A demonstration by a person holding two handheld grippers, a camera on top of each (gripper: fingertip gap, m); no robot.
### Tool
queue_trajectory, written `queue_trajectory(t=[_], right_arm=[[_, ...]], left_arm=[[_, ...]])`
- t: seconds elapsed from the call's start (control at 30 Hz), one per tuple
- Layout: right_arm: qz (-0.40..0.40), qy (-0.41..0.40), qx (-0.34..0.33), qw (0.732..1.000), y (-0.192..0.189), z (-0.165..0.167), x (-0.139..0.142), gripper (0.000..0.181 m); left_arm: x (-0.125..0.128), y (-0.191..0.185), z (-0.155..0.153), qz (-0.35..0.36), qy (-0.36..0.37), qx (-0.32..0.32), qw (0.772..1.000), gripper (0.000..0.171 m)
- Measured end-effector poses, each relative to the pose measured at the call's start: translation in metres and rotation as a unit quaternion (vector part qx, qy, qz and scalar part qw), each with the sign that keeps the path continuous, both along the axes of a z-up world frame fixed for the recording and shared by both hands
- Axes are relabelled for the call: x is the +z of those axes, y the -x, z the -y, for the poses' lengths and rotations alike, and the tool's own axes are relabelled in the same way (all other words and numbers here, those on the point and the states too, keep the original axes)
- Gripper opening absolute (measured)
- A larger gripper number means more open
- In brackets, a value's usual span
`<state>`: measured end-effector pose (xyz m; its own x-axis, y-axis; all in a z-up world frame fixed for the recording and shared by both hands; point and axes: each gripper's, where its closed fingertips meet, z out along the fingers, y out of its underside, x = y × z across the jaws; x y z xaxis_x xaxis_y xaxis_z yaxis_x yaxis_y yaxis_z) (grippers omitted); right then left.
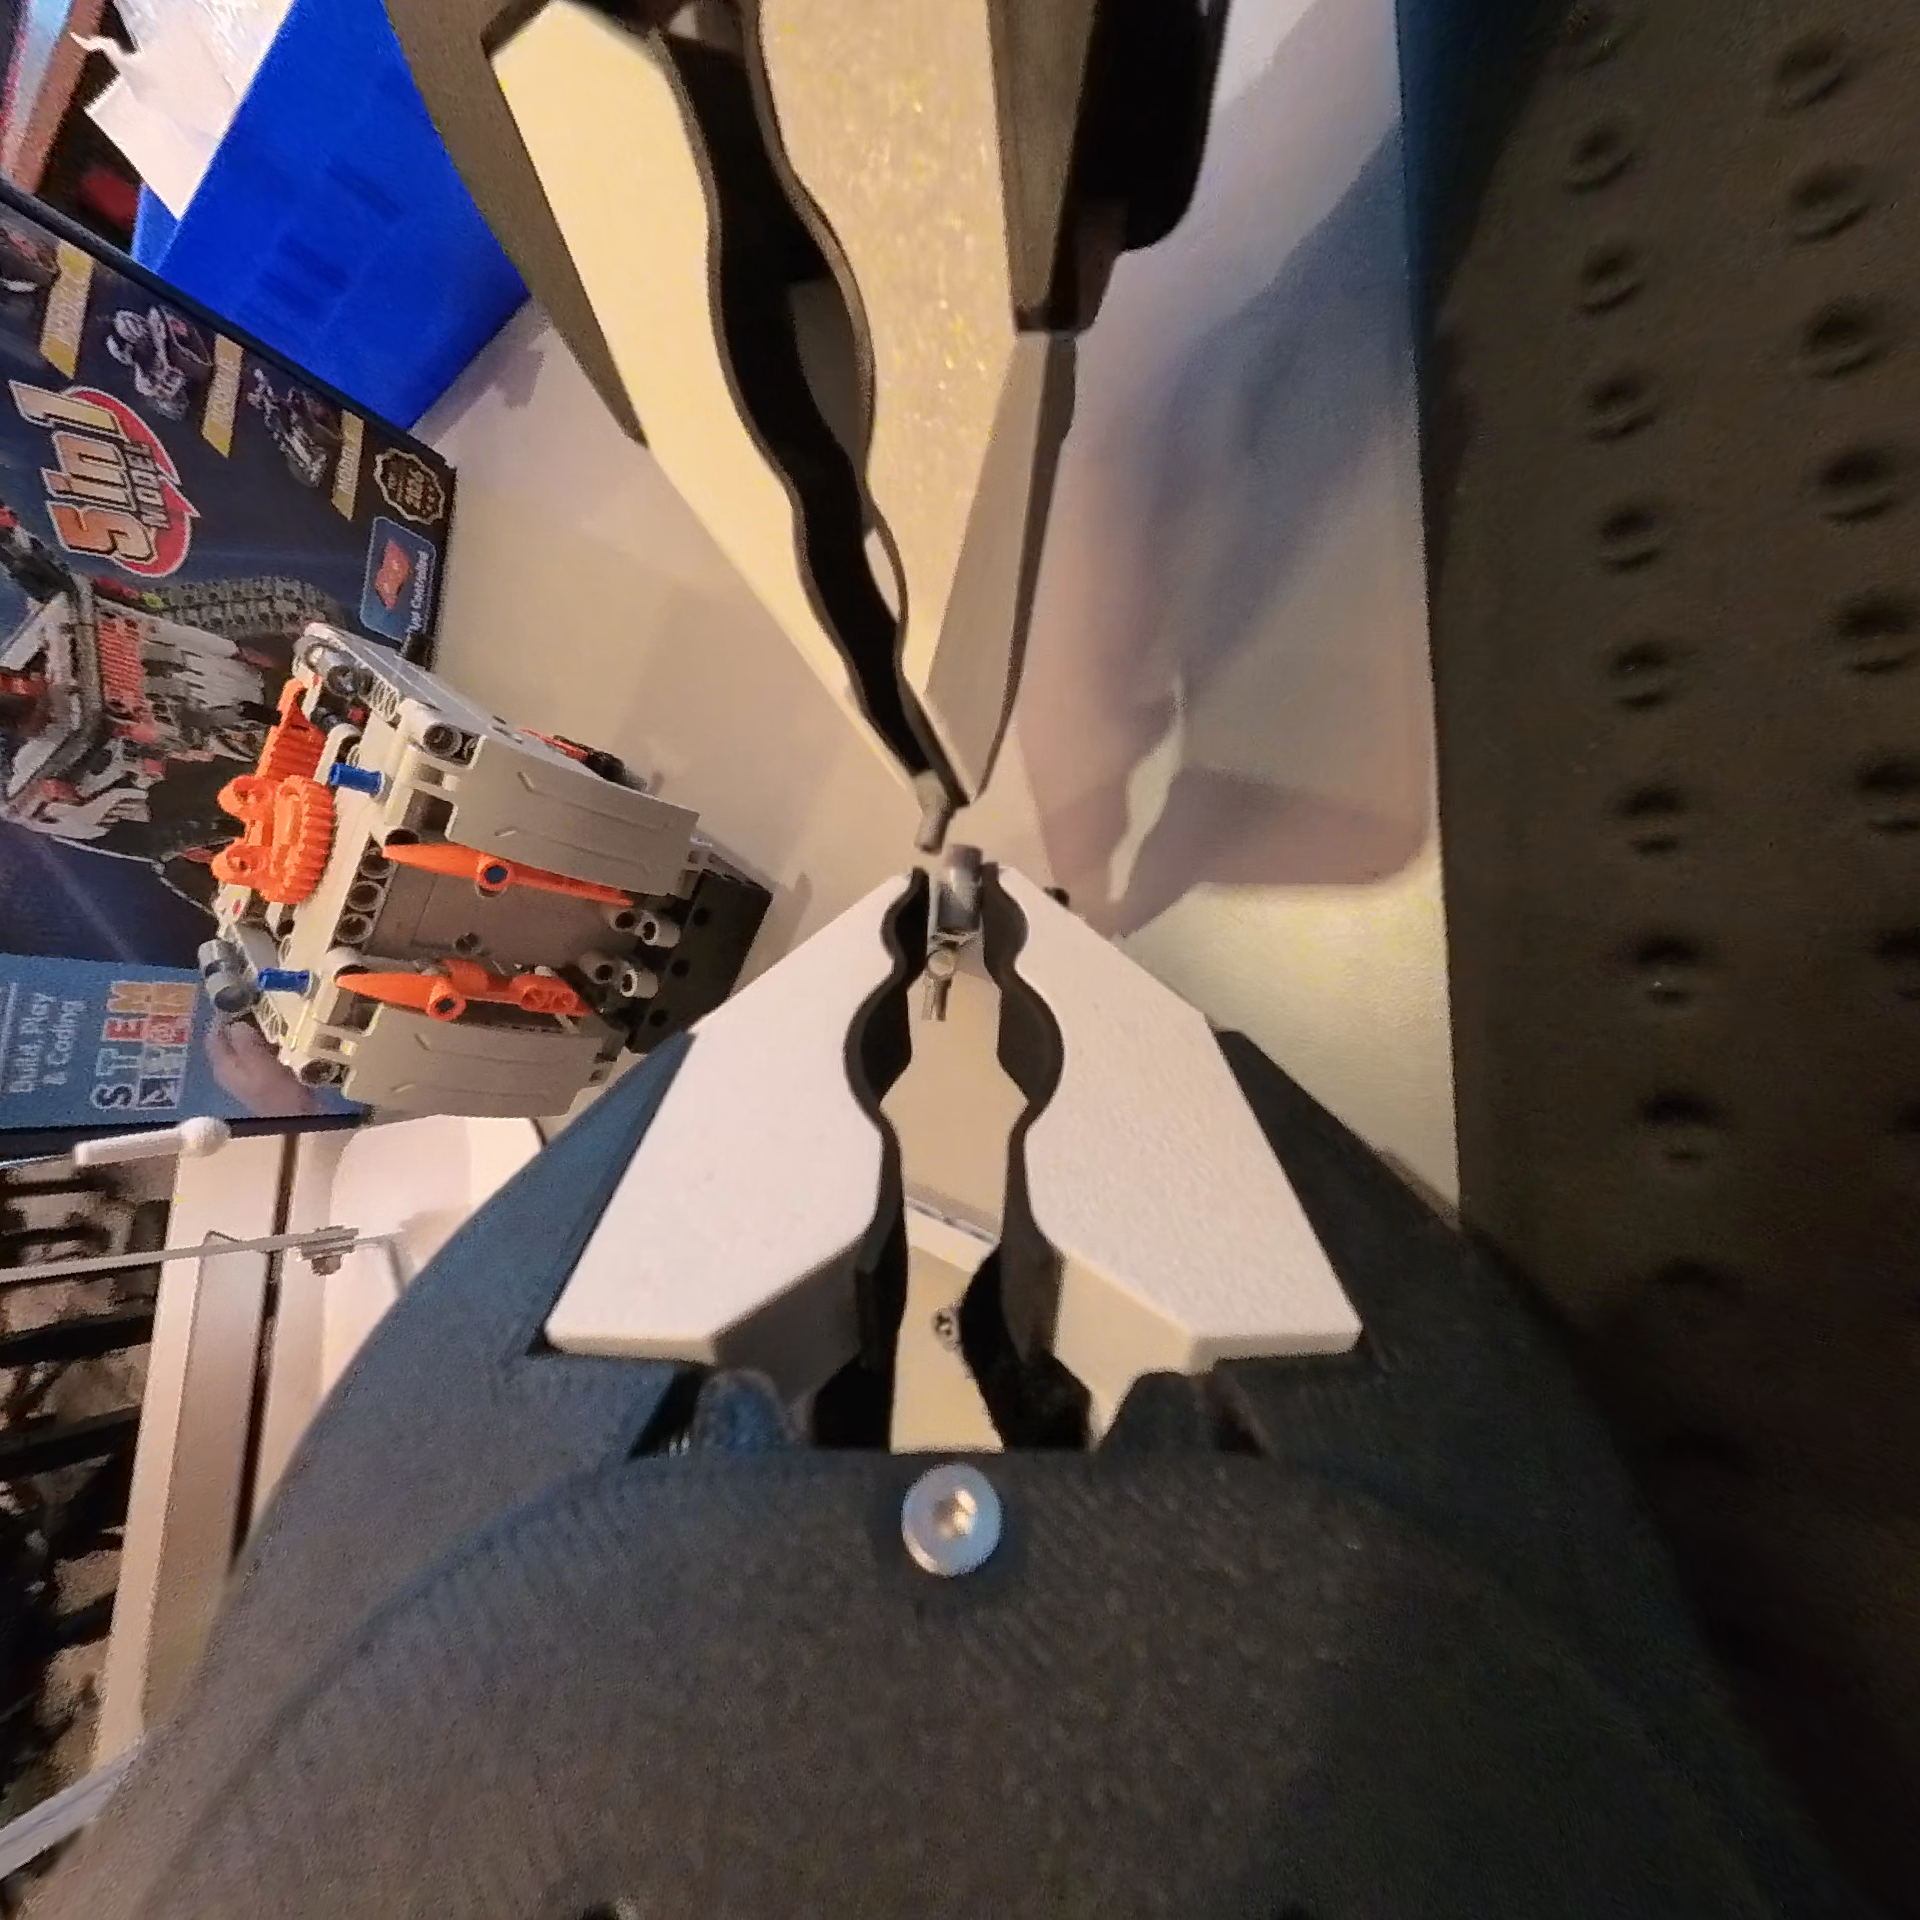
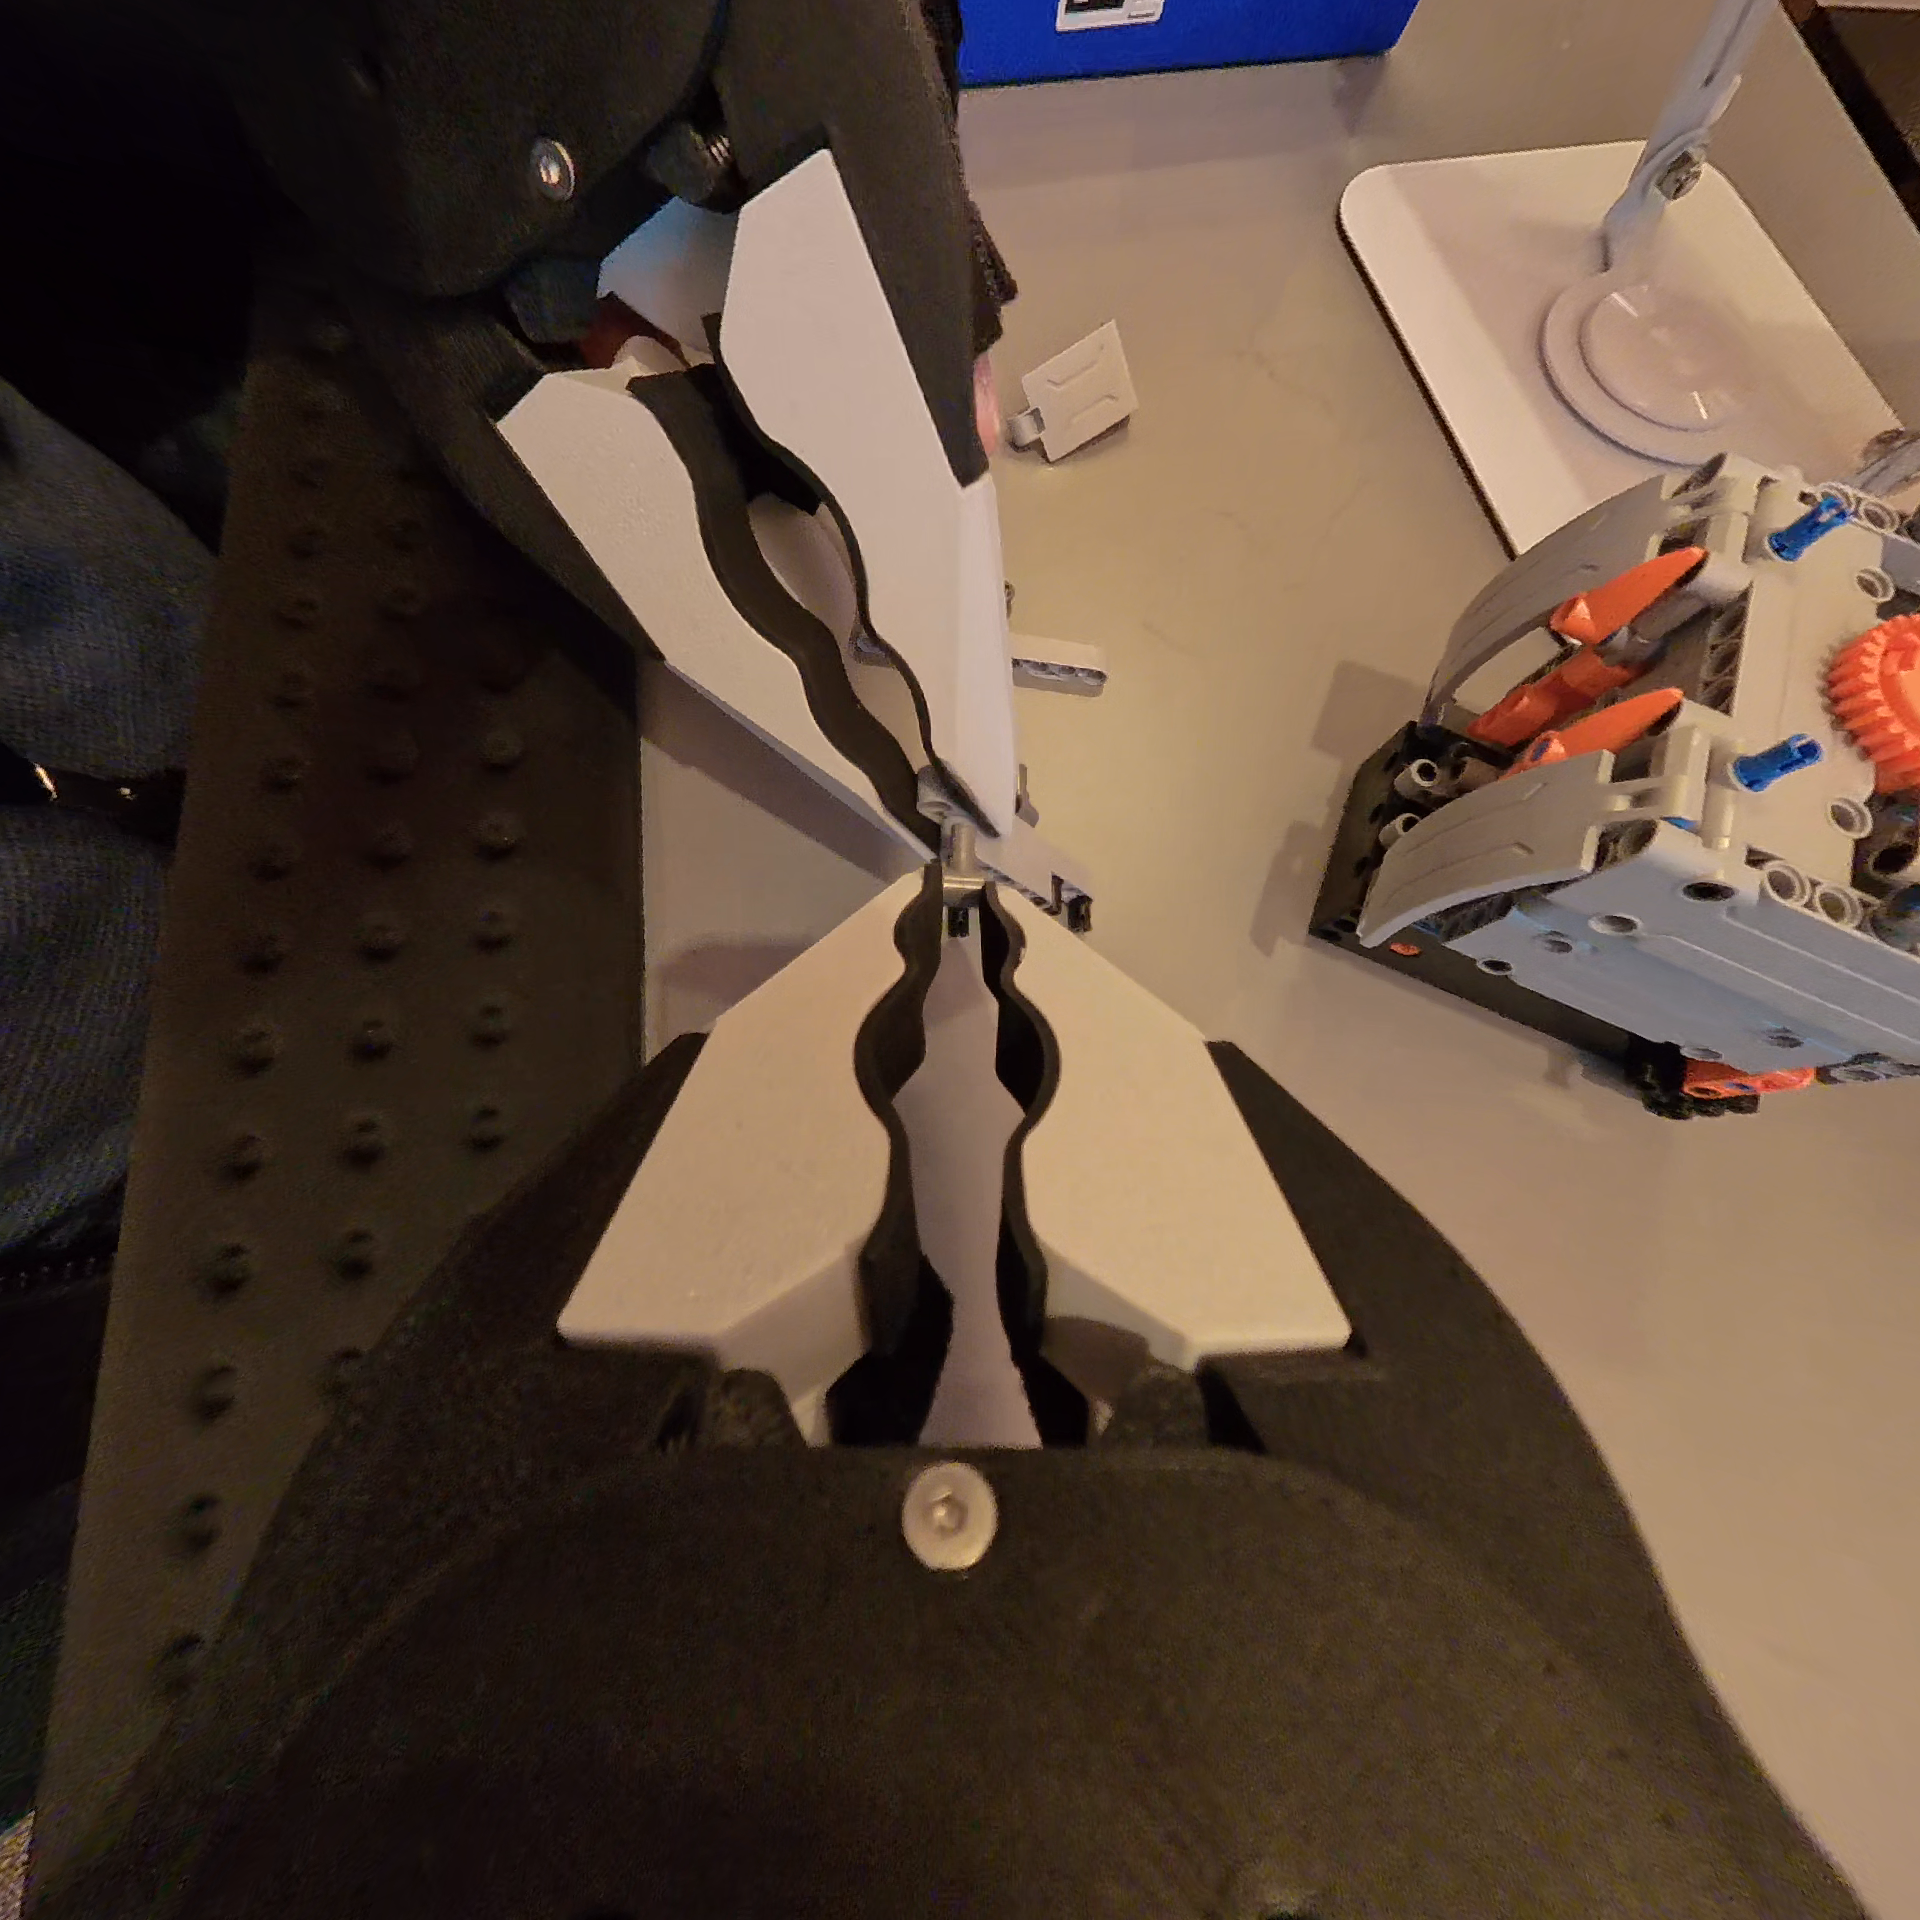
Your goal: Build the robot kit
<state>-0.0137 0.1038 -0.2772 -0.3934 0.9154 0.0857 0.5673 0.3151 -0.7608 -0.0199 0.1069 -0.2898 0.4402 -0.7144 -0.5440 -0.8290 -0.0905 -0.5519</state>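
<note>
My left gripper (image 1: 951, 888) is shut on a small grey connector piece (image 1: 948, 925). In the left wrist view my right gripper (image 1: 940, 800) comes in from above, tip to tip with the left, and pinches a small dark grey pin (image 1: 932, 823). In the right wrist view my right gripper (image 2: 961, 909) is shut on that pin (image 2: 961, 883), and the left gripper (image 2: 961, 816) reaches in from the upper left with its connector (image 2: 938, 805). The two pieces meet end to end above the table. I cannot tell whether they are joined.
A grey and orange brick-built model (image 1: 468, 883) (image 2: 1662, 810) stands on the table beside the grippers. A printed box (image 1: 156, 623), a blue bin (image 1: 332, 229) (image 2: 1174, 31), a white stand base (image 2: 1507, 343), a loose grey panel (image 2: 1075, 390) and a grey beam (image 2: 1055, 670) lie around. A black dimpled panel (image 1: 1662, 727) (image 2: 364, 831) flanks the grippers. Left and right tips are no more than a few centimetres apart.
</note>
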Motion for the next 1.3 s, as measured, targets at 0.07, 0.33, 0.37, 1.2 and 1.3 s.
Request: queue_trajectory(t=[0.07, 0.33, 0.37, 1.2, 1.3], right_arm=[[0.0, 0.005, -0.003, 1.0, 0.0, -0.002, -0.001, 0.004], [0.002, 0.005, -0.004, 1.0, -0.001, -0.004, -0.005, 0.004], [0.002, 0.005, -0.004, 1.0, -0.001, -0.004, -0.005, 0.004], [0.016, 0.017, 0.0, 1.0, -0.009, -0.008, -0.006, 0.004], [0.019, 0.015, 0.001, 1.0, -0.008, -0.007, -0.009, 0.004]], left_arm=[[-0.002, 0.003, -0.001, -0.01, -0.001, 0.003, 1.0, 0.012], [0.001, 0.015, -0.003, -0.028, -0.017, 0.012, 0.999, 0.013], [0.002, 0.015, -0.003, -0.028, -0.02, 0.011, 0.999, 0.01], [-0.003, -0.005, -0.005, -0.06, -0.025, -0.018, 0.998, 0.01], [-0.002, 0.0, -0.007, -0.084, -0.045, -0.013, 0.995, 0.016]])
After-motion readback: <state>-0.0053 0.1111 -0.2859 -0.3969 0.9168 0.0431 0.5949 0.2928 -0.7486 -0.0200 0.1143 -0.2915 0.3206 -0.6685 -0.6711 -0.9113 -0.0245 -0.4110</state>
